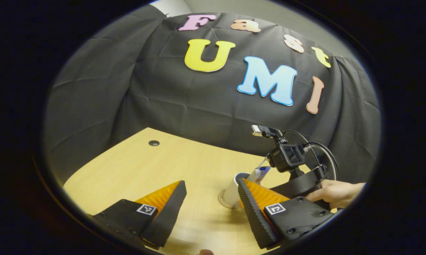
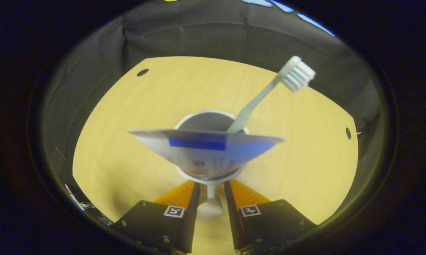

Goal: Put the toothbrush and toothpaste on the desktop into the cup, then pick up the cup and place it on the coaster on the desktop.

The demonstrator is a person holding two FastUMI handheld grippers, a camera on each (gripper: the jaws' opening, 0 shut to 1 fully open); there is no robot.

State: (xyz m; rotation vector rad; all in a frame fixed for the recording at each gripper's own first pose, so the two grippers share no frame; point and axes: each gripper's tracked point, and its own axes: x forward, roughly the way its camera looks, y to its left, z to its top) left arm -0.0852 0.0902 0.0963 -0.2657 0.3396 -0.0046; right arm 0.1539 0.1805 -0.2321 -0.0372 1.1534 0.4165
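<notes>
Right gripper (image 2: 210, 198) has its jaws drawn close around the cup's handle (image 2: 210, 207), and the white cup (image 2: 209, 122) sits straight ahead of its fingers. Toothbrush (image 2: 266, 94) leans out over the cup's far rim, bristles up to the right; the toothpaste tube (image 2: 205, 152) stands in the cup, its flat crimped end spread wide toward the camera. From the left gripper view, the left gripper (image 1: 213, 209) hangs wide open over the wooden desktop (image 1: 135, 170), holding nothing, with the cup (image 1: 233, 191) just beyond its right finger and a hand (image 1: 335, 193) on the other gripper.
</notes>
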